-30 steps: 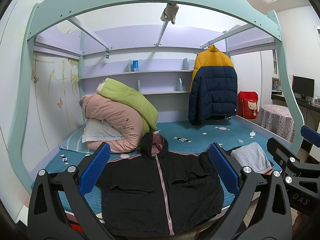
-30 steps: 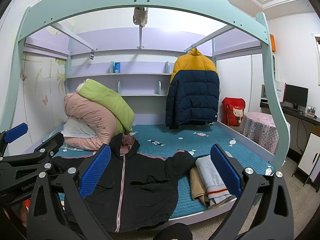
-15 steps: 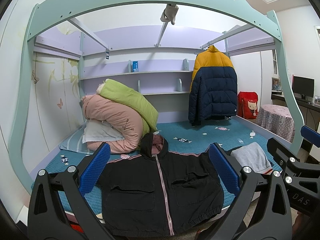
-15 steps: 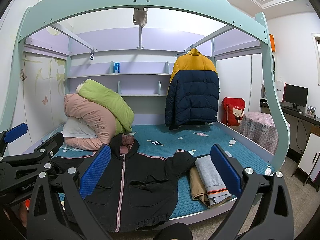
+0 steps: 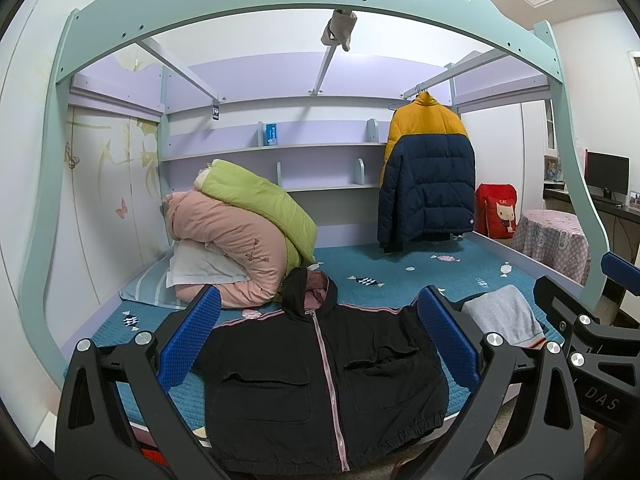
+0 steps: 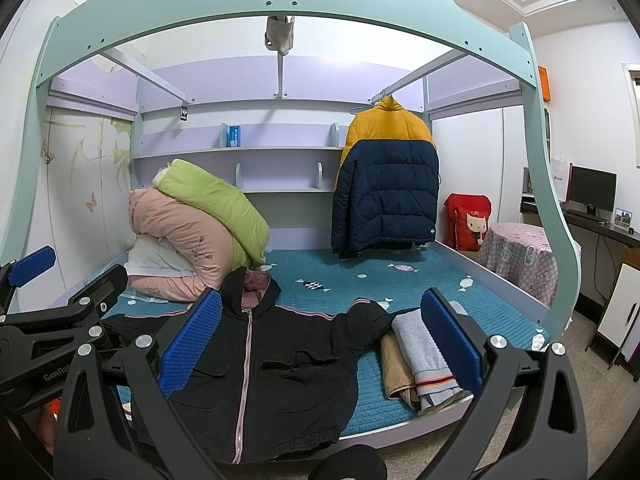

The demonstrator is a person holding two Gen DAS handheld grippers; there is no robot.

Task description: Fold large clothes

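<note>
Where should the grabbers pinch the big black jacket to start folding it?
Probably the sleeves. The black jacket lies flat, front up, zipped, sleeves spread sideways. The open left gripper could take the left sleeve from above, the open right gripper the right.

Jacket (image 5: 320, 380) on bed (image 5: 440, 280) front edge, folded clothes (image 6: 424, 352) right of it, bedding pile (image 5: 240, 240) behind left

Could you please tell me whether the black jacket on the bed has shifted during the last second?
No. The black jacket lies spread as before, its hood beside the pink quilt.
</note>
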